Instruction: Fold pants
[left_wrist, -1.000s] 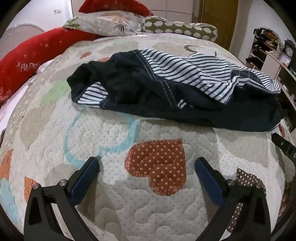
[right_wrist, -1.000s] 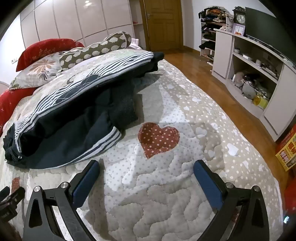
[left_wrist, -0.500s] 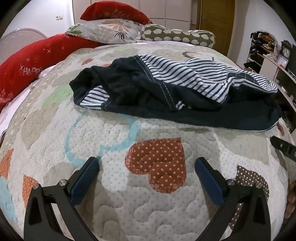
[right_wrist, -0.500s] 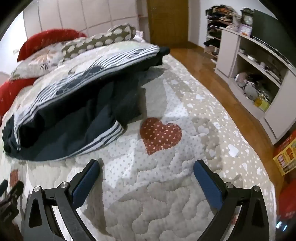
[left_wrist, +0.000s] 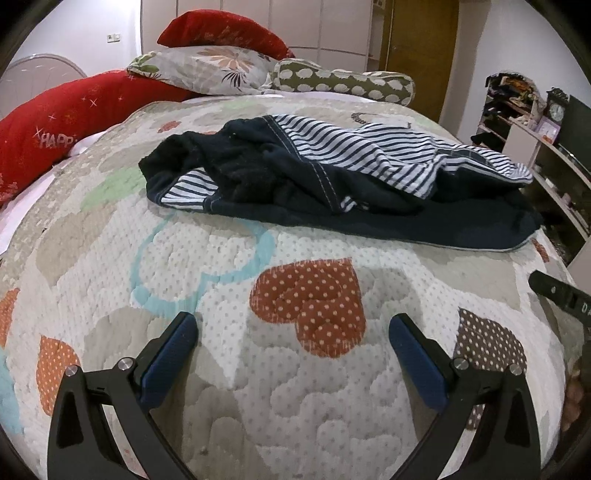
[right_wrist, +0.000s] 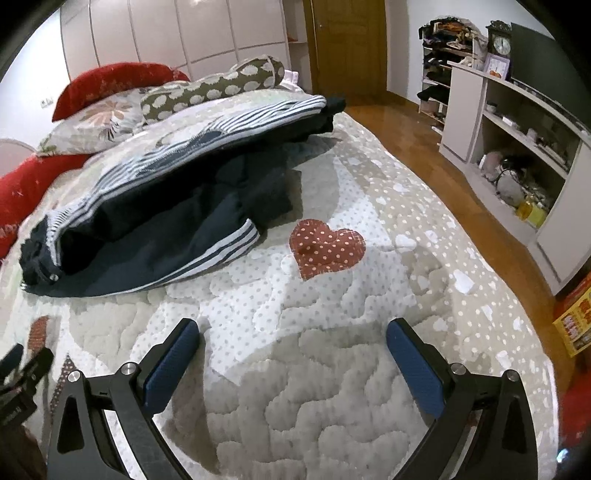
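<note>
Both the left gripper and right gripper are released; the crumpled pants at 12 o'clock probably bunch if grabbed by one layer.

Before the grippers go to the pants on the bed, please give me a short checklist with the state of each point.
1. Left gripper open, holding nothing: ok.
2. Right gripper open, holding nothing: ok.
3. Pants lie flat for folding: not ok, crumpled, striped lining showing.
4. Quilt between grippers and pants is free: ok.
5. Waistband position: cannot tell.
</note>
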